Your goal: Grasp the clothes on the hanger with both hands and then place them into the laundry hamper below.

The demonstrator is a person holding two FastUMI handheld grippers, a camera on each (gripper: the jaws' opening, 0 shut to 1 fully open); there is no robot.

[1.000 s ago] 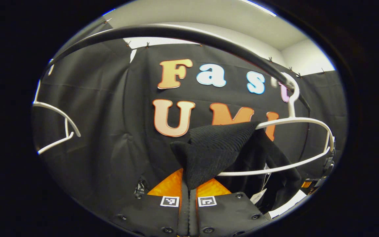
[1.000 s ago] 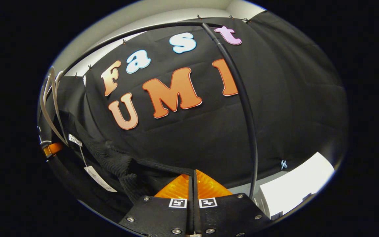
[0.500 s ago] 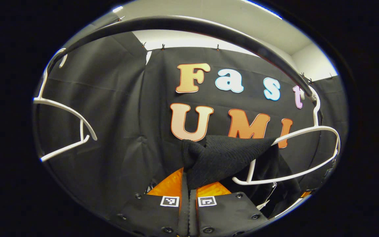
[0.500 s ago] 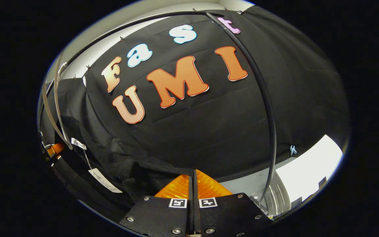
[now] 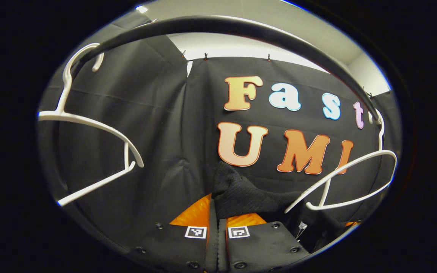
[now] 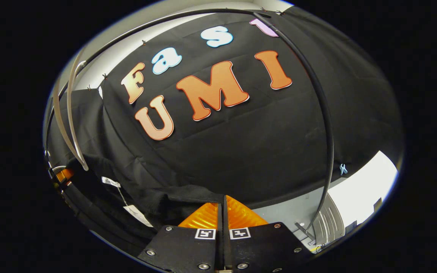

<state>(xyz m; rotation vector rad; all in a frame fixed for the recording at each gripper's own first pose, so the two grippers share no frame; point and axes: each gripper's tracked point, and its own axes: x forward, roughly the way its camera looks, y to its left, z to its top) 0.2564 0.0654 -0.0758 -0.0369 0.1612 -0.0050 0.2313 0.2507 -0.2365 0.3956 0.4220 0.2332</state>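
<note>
A black ribbed garment (image 5: 241,193) bunches just above my left gripper (image 5: 214,203), which is shut on it. The white hanger (image 5: 355,174) to its right hangs bare from the black rail (image 5: 222,26), and the cloth lies below its near arm. In the right gripper view the same garment (image 6: 154,197) stretches left from my right gripper (image 6: 223,203), shut on its edge. White tags (image 6: 137,214) dangle from the cloth. The left gripper (image 6: 61,175) shows at the far left beside the hanger (image 6: 66,117).
A second bare white hanger (image 5: 89,125) hangs on the rail at the left. The rack's black upright pole (image 6: 326,113) curves down on the right to a pale ribbed object (image 6: 330,223) near the floor. A white surface (image 6: 366,185) lies beyond it.
The garment has slid off the hanger's arm and now sits lower, held between both grippers. The hanger has swung free to the right. Both views have shifted.
</note>
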